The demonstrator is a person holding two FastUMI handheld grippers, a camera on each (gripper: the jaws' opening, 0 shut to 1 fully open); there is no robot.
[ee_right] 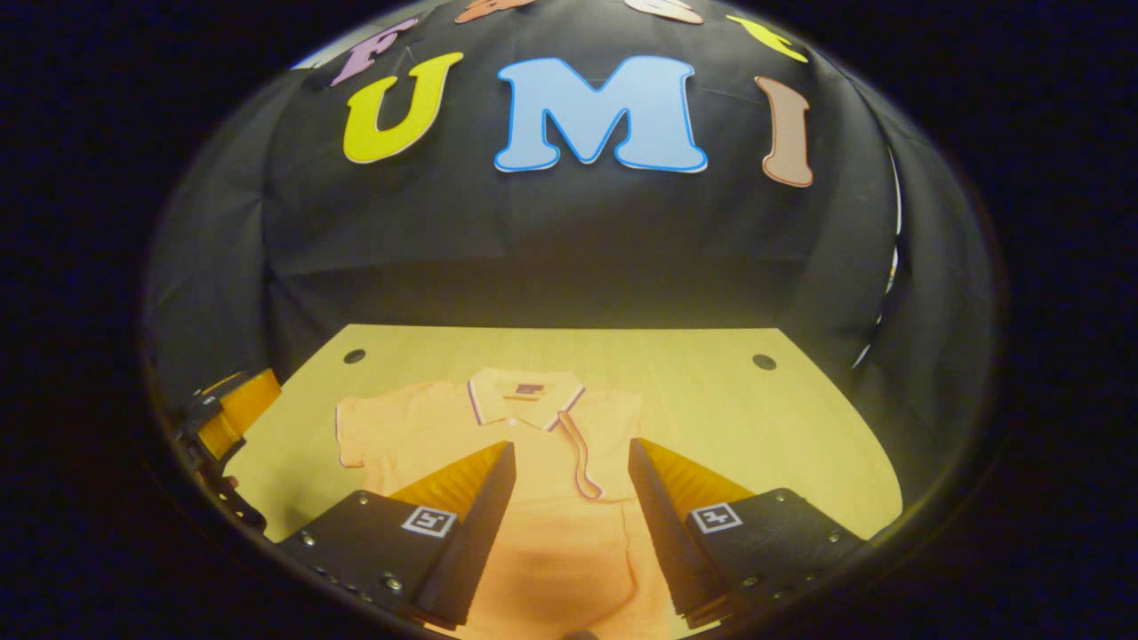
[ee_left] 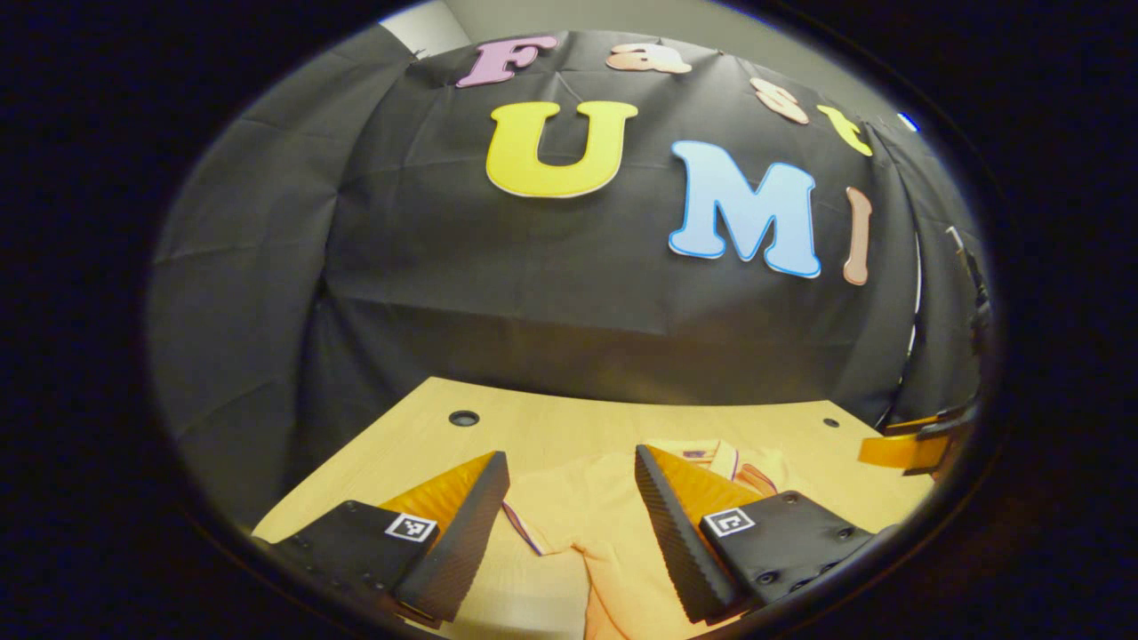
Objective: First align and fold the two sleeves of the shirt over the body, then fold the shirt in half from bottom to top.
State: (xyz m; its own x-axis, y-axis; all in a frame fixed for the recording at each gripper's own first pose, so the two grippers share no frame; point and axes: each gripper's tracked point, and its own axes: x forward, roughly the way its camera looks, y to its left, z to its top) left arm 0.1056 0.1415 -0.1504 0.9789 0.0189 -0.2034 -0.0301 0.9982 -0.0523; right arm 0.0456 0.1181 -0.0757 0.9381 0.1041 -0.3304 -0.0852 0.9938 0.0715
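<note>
A: Right, quick notes. Where's your shirt (ee_right: 542,462)?

B: Flat on the wooden table (ee_right: 711,400), collar (ee_right: 524,396) toward the far side, by the black cloth wall. In the right gripper view you see its left short sleeve (ee_right: 356,436) spread out to the side. The shirt's right side looks already turned in over the body: a trimmed edge (ee_right: 582,458) runs down the chest from the collar.

A: And your right gripper (ee_right: 569,516)?

B: Held above the shirt's near-middle part, jaws apart, w/ nothing between them but cloth seen below. Can't tell if the tips touch the fabric.

A: Left gripper (ee_left: 569,524)?

B: Jaws apart too, held over the shirt's left part. In the left gripper view the sleeve hem w/ its striped trim (ee_left: 523,529) sits just beside your left finger (ee_left: 462,524), and the collar shows past the right finger (ee_left: 676,533). Contact w/ the cloth: can't tell.

A: Do you see one gripper from the other?

B: Yes. The right gripper view shows the left one at the far-left edge of the table, beside the spread sleeve; the left gripper view shows the right one at its right edge.

A: Anything else on the table?

B: Two round holes (ee_right: 355,356) near the far corners.
</note>
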